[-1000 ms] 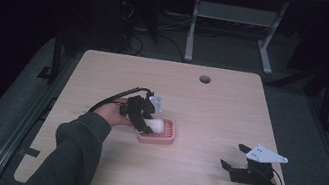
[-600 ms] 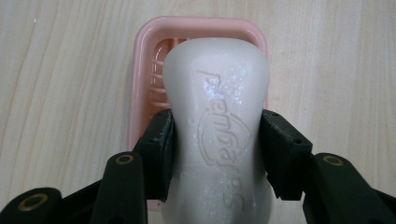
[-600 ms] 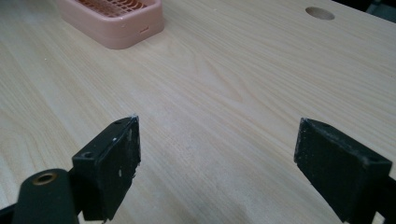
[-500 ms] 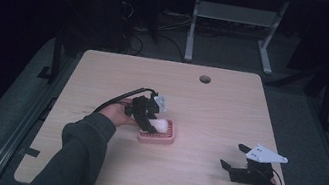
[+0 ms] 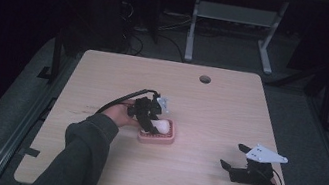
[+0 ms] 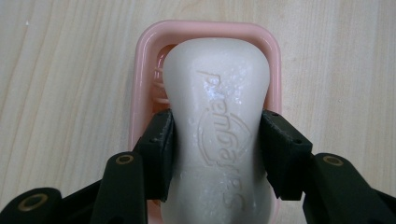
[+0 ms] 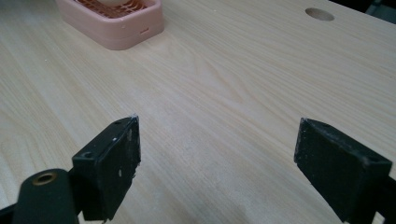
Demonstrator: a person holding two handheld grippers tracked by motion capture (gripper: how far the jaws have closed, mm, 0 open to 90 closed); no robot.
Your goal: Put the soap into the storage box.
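Wooden tabletop (image 5: 210, 110), high view: left tool (image 5: 150, 120) holds the soap (image 5: 162, 126) over the pink dish (image 5: 158, 133) near centre; right tool (image 5: 237, 160) sits near the right edge. Left gripper view: both jaws clamp the white soap (image 6: 219, 135) at its waist, above the dish (image 6: 140, 93). Right gripper view: right tool (image 7: 217, 158) is spread wide and empty above bare tabletop (image 7: 224, 84), with the dish (image 7: 116, 23) well apart.

Soap bar (image 6: 218, 135) over soap dish (image 5: 165, 138) mid-table, between left gripper's (image 5: 151, 125) jaws; right gripper (image 5: 236, 161) well apart, near table's (image 5: 230, 113) front right corner.

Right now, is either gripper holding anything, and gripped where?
The left gripper is shut on the white soap bar, clamped across its narrow waist, over the pink soap dish. The right gripper is open, holding nothing.
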